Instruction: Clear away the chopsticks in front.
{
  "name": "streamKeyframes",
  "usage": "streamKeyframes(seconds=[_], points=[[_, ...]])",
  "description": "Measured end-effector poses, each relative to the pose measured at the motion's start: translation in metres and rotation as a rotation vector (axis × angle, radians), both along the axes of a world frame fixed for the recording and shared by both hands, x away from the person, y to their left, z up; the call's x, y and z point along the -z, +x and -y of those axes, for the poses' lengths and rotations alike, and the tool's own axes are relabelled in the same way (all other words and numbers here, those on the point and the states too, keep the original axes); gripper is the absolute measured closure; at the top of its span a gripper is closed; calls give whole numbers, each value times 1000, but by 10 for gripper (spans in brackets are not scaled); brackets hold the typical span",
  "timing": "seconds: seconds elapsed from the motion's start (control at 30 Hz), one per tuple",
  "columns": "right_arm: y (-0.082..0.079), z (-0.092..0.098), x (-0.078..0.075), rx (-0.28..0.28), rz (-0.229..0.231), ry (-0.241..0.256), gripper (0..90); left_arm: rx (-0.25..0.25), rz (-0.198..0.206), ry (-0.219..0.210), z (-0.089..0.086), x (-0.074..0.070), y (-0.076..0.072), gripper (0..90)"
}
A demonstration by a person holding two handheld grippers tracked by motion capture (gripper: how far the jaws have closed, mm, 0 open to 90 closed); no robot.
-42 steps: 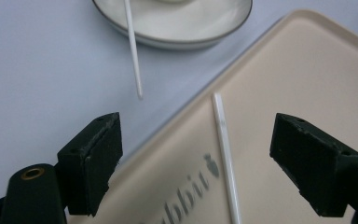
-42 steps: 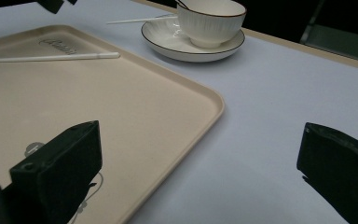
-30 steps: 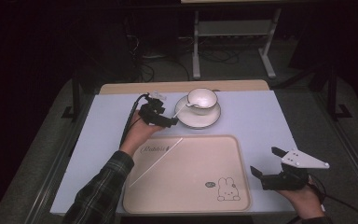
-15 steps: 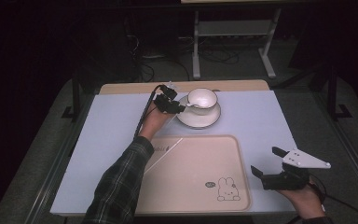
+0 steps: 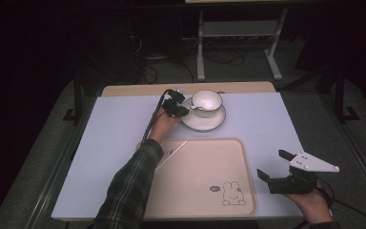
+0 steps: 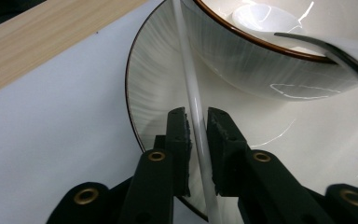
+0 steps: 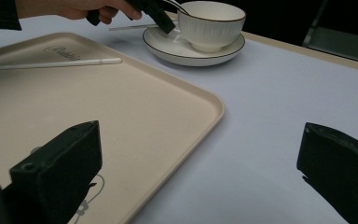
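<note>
A white ribbed cup (image 5: 207,100) stands on a white saucer (image 5: 205,123) at the back of the table, with a spoon (image 5: 196,108) resting in it. My left gripper (image 5: 180,109) is at the saucer's left rim. In the left gripper view it (image 6: 196,114) is shut on a thin white stick (image 6: 186,56) that runs up over the saucer (image 6: 158,79) beside the cup (image 6: 261,60). A second white stick (image 5: 171,155) lies on the beige tray (image 5: 205,162). My right gripper (image 5: 272,164) hovers open by the tray's front right corner, holding nothing.
The beige tray has a rabbit print (image 5: 231,193) near its front right corner. A pale blue mat (image 5: 114,129) covers the table, with a wooden strip (image 5: 138,89) along the far edge. In the right gripper view the tray's raised rim (image 7: 214,112) lies just left of bare mat.
My left gripper has moved away from the tray and up to the saucer's left rim beside the cup. The right gripper has stayed in place, open.
</note>
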State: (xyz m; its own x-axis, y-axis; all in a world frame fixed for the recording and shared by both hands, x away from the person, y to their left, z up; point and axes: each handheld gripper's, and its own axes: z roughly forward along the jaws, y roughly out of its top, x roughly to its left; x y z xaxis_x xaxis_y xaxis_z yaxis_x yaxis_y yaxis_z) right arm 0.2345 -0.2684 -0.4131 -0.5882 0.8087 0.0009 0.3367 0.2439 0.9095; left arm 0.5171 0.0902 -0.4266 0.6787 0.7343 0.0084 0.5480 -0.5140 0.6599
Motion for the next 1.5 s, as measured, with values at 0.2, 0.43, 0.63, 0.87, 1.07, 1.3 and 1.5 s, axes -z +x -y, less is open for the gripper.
streamKeyframes(seconds=[0.2,0.43,0.63,0.87,1.07,1.3,1.5], points=[[0,0,0,-1,1,0,0,-22,17,14,1,0,0,832],[0,0,0,-2,2,-1,0,-39,22,0,-3,-6,0,846],[0,1,-1,1,3,3,0,-54,6,2,-17,-19,-6,846],[-1,0,-1,2,6,-2,0,-87,-10,-18,-48,-37,-26,849],[0,-1,-1,-1,4,-6,0,-99,-14,-47,-76,-46,-49,849],[0,-2,-1,1,5,-8,0,-98,-12,-62,-99,-55,-82,849],[-1,-2,-1,3,4,-8,0,-92,-25,-66,-110,-56,-114,849]])
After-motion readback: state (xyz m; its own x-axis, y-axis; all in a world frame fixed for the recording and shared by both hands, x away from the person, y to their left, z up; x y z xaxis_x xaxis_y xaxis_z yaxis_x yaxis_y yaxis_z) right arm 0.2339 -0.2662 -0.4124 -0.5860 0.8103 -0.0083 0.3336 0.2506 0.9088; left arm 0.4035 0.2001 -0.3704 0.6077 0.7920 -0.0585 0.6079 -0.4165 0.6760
